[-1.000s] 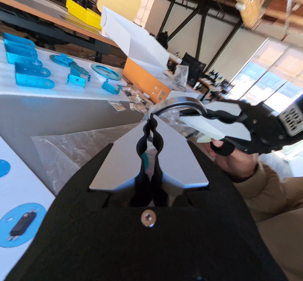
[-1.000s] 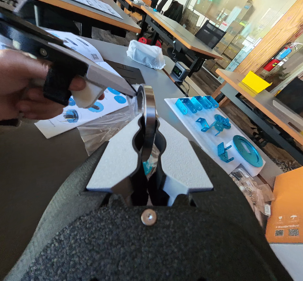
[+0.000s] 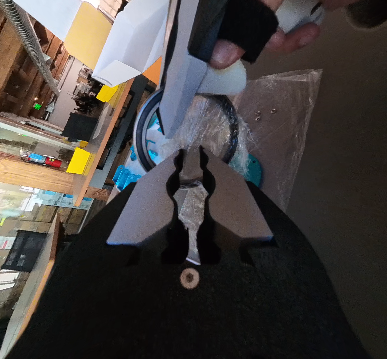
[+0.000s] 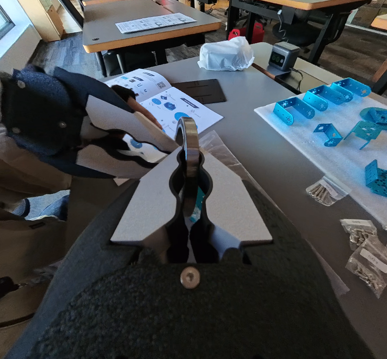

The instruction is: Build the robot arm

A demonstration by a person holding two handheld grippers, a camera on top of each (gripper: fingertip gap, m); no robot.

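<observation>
My right gripper (image 4: 190,154) is shut on a steel ring (image 4: 189,139) and holds it upright and edge-on above the grey table (image 4: 261,139). My left gripper (image 3: 191,150) is closed on the bunched clear plastic bag (image 3: 282,129) at the ring's (image 3: 138,139) lower rim, which passes between its fingers. The bag trails onto the table (image 4: 215,146) and holds a teal disc (image 3: 251,169) and small screws (image 3: 257,116). The right gripper (image 3: 167,133) comes in from above in the left wrist view. The left gripper (image 4: 171,150) meets the ring from the left in the right wrist view.
Blue metal brackets (image 4: 314,106) lie on a white foam sheet (image 4: 293,139) at the right. Small bags of screws (image 4: 366,261) lie near the right edge. An open booklet (image 4: 178,106), a black plate (image 4: 201,90) and a white wrapped bundle (image 4: 226,56) lie beyond.
The left gripper has rolled over and moved in from the ring's top to its lower rim, its fingers now slightly wider apart. The right gripper still holds the ring.
</observation>
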